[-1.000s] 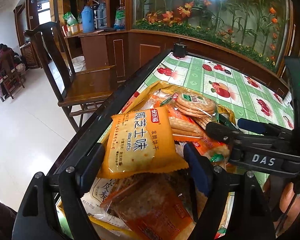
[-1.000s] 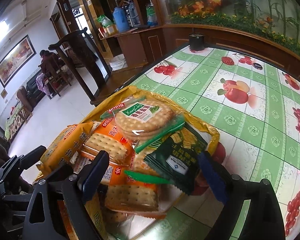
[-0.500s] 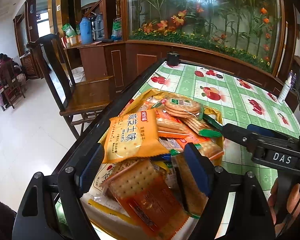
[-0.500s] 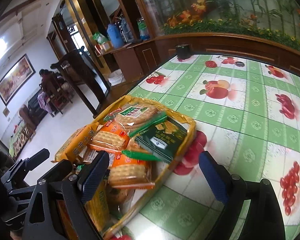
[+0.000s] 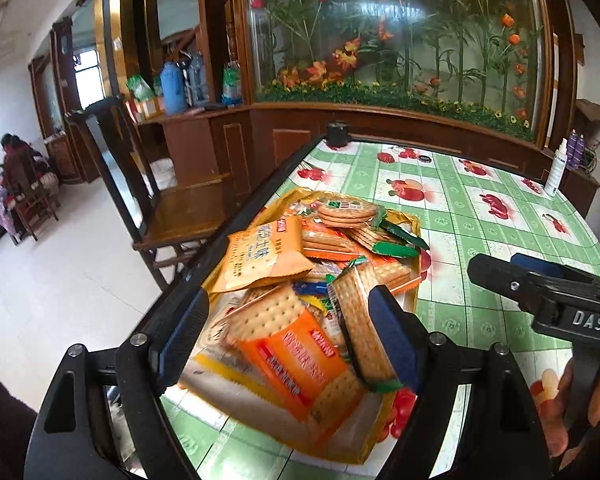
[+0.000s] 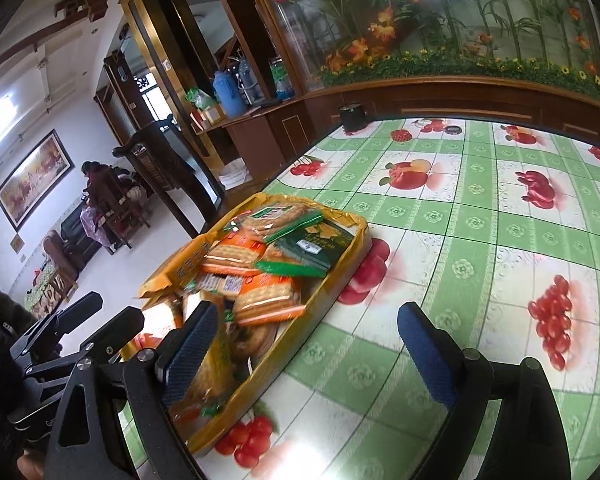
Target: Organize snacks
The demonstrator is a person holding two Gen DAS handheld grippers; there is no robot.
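A gold tray (image 5: 414, 222) heaped with several biscuit packets lies at the table's left edge; it also shows in the right wrist view (image 6: 360, 236). On top lie a yellow biscuit packet (image 5: 260, 258), an orange cracker packet (image 5: 296, 356) and round biscuits (image 5: 346, 212). My left gripper (image 5: 288, 340) is open above the near end of the heap, holding nothing. My right gripper (image 6: 304, 348) is open and empty, over the tray's right rim and the tablecloth; it also shows in the left wrist view (image 5: 540, 280).
The table has a green checked fruit-print cloth (image 6: 480, 216). A black cup (image 5: 337, 134) stands at the far corner and a white spray bottle (image 5: 554, 172) at the far right. A wooden chair (image 5: 156, 200) stands beside the table's left edge.
Both grippers have pulled back and up from the heap, which now looks smaller and farther. The right gripper has shifted right, over the tablecloth. Both stay open.
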